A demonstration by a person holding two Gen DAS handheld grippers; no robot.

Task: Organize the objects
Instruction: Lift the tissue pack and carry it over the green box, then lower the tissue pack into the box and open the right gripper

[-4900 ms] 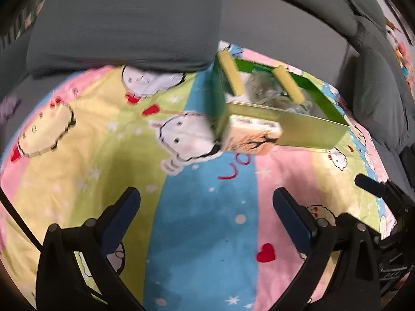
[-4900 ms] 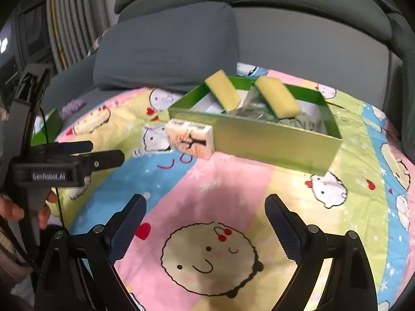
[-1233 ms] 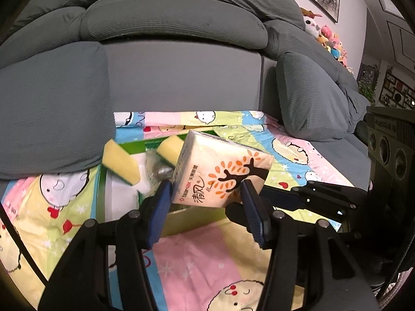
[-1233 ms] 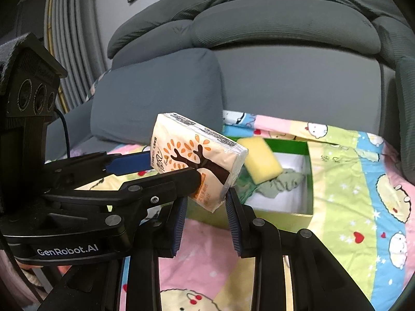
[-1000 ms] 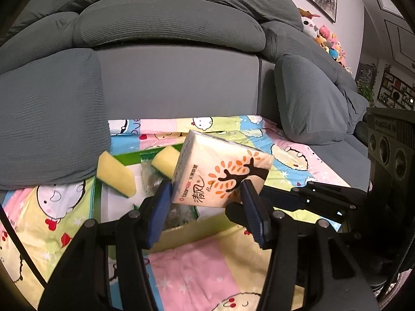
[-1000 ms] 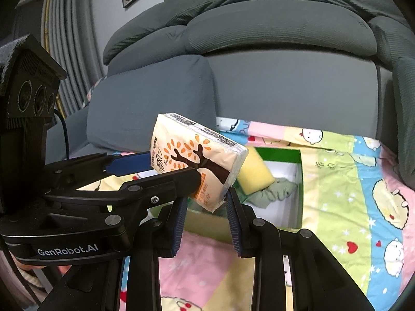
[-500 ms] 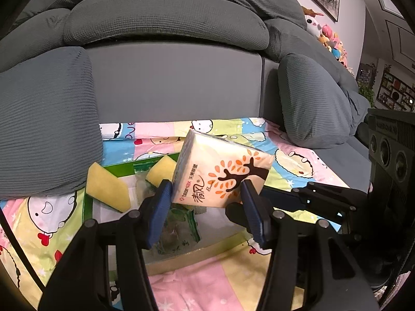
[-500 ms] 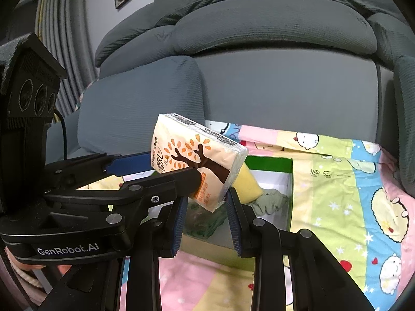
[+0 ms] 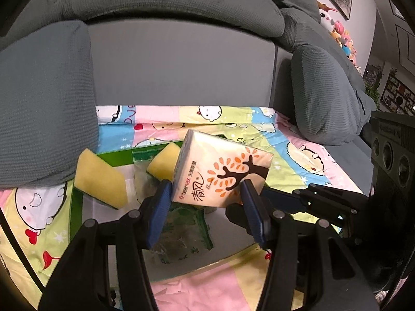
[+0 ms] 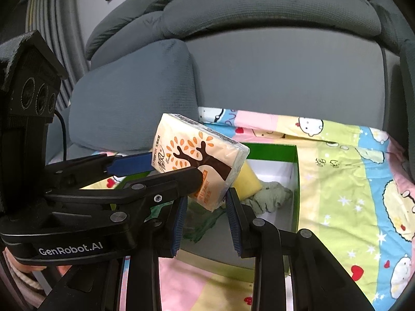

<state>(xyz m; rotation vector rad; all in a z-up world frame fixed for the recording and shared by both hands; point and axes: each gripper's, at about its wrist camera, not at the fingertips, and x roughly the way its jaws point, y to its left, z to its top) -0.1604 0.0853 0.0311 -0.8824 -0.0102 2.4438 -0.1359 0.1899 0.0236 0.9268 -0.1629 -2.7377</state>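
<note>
Only from left wrist: second sponge [image 9: 99,180] beside tissue pack [image 9: 221,175].

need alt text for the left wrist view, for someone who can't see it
Two grippers, left and right, both clamp a tilted tissue pack above an open green box. The box sits on a cartoon blanket and holds two yellow sponges and a clear packet; a grey sofa stands behind.

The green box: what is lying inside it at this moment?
Inside the green box I see two yellow sponges, a grey-green cloth and a clear green-printed bag. The tissue pack, held above, covers part of the inside.
</note>
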